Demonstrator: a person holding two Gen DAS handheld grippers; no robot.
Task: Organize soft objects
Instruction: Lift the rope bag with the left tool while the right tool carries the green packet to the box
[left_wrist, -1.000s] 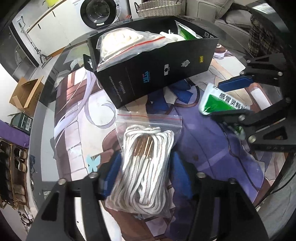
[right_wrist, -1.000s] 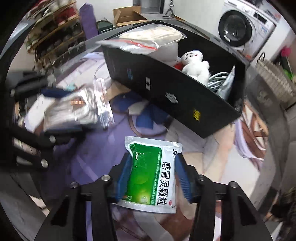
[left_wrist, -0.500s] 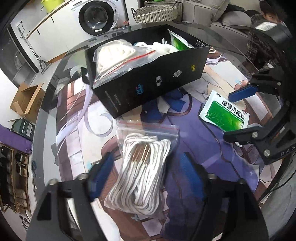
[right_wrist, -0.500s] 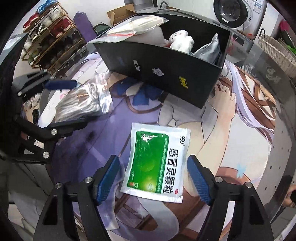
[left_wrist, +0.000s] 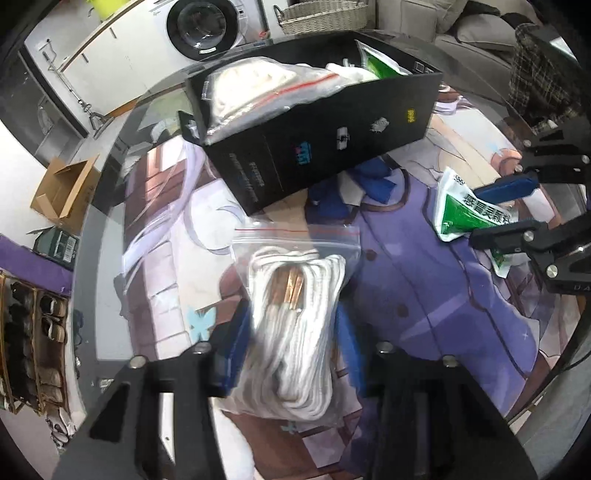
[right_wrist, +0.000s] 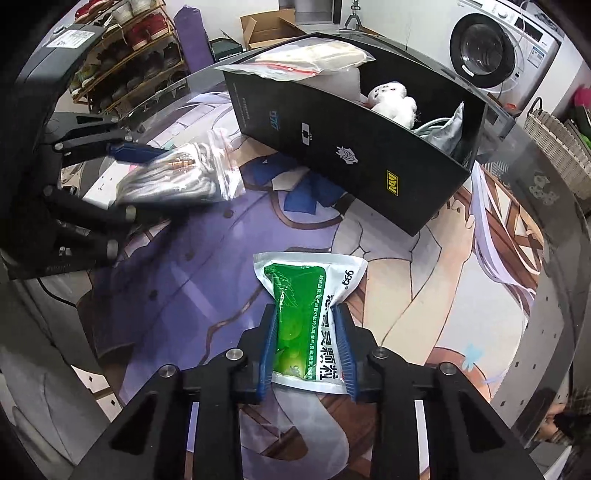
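Rope bag squeezed by closing left tool, green sachet pinched by closing right tool

1. A round glass table with a dark rim carries everything; its bare glass shows along the right edge of the right wrist view.
2. A printed mat with a cartoon figure in purple covers most of the top, filling the middle of both views.
3. A black box stands on the mat in the upper middle of the frame, open-topped and stuffed with bags and a white plush.
4. A zip bag of white cord lies at lower centre of the left wrist view, near the box.
5. A green sachet sits at lower centre of the right wrist view, well apart from the cord bag.
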